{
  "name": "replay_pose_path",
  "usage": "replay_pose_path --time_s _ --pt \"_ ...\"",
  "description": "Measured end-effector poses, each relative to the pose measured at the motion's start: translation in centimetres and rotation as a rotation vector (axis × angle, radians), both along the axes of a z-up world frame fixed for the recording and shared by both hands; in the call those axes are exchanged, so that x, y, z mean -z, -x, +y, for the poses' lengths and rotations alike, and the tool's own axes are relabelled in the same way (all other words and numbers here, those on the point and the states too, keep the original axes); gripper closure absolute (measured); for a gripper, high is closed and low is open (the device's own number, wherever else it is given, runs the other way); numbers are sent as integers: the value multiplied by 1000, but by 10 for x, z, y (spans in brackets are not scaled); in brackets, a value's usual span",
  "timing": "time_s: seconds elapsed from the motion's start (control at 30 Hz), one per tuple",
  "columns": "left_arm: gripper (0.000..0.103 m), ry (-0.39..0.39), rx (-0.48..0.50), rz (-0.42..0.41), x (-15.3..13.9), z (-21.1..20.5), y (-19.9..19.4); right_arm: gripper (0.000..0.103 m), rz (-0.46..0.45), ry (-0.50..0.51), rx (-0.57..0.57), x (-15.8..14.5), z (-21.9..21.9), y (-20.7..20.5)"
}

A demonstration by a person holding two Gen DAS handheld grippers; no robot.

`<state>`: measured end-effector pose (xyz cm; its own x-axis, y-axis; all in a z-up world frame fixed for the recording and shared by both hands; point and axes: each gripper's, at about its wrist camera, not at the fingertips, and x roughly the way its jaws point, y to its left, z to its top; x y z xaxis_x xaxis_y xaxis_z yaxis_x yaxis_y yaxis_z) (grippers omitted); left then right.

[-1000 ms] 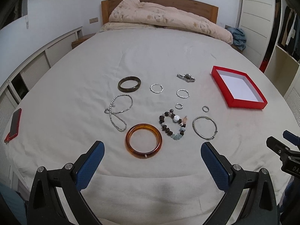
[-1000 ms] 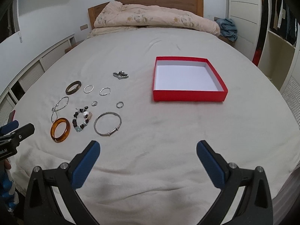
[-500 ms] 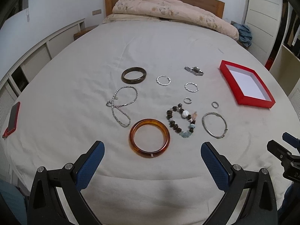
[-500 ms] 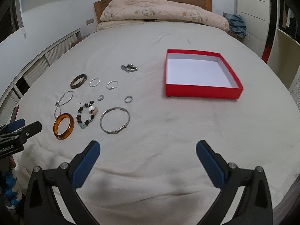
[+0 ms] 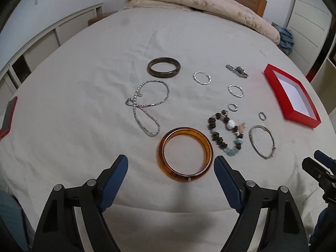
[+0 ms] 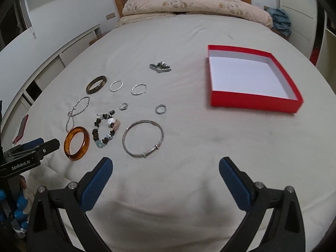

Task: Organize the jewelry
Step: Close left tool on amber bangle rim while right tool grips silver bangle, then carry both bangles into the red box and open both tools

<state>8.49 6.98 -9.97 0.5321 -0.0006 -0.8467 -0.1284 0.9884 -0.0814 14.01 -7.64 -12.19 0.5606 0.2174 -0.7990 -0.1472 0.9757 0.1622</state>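
Just above the amber bangle [image 5: 185, 154], your left gripper [image 5: 170, 169] had been narrowing its jaws, though they stood apart with nothing between them. Your right gripper [image 6: 166, 172] gaped wide and empty near the thin silver bangle [image 6: 143, 138]. Everything else lay loose on the bed sheet [image 5: 84, 142], well left of the red box [image 6: 252, 78].

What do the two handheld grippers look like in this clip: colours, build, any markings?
Both the left gripper and right gripper have black angular frames, silver pivot screws and blue textured pads. In the right wrist view, white "GenRobot.AI" lettering marks the left gripper's black body.
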Motion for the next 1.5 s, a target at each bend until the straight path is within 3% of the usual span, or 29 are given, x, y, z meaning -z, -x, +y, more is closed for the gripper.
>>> replay_pose_path --time_s 0.13,0.37,0.5,0.8,0.87,0.93,0.97,1.0,1.23,1.5 --pt "34 17 3 29 9 3 -10 4 26 -9 -24 11 9 -16" --pt "40 15 -13 69 24 9 -23 38 87 -35 -49 31 20 -41" --pt "51 37 -21 100 37 15 -28 58 123 -43 -64 43 28 -54" --pt "56 58 -19 120 49 20 -35 68 154 -21 -53 60 31 -72" --pt "63 43 -21 118 49 19 -37 73 158 -21 -54 63 29 -76" --pt "86 30 -25 114 48 19 -38 81 158 -9 -55 64 27 -78" --pt "92 30 -25 114 48 20 -38 90 156 1 -54 64 26 -79" --pt "93 30 -23 115 48 20 -38 96 154 14 -56 64 24 -79" --pt "94 -12 -13 88 33 12 -34 99 123 80 -100 54 29 -72" --pt "94 -61 -20 28 -1 7 -16 100 21 105 -118 10 26 -43"
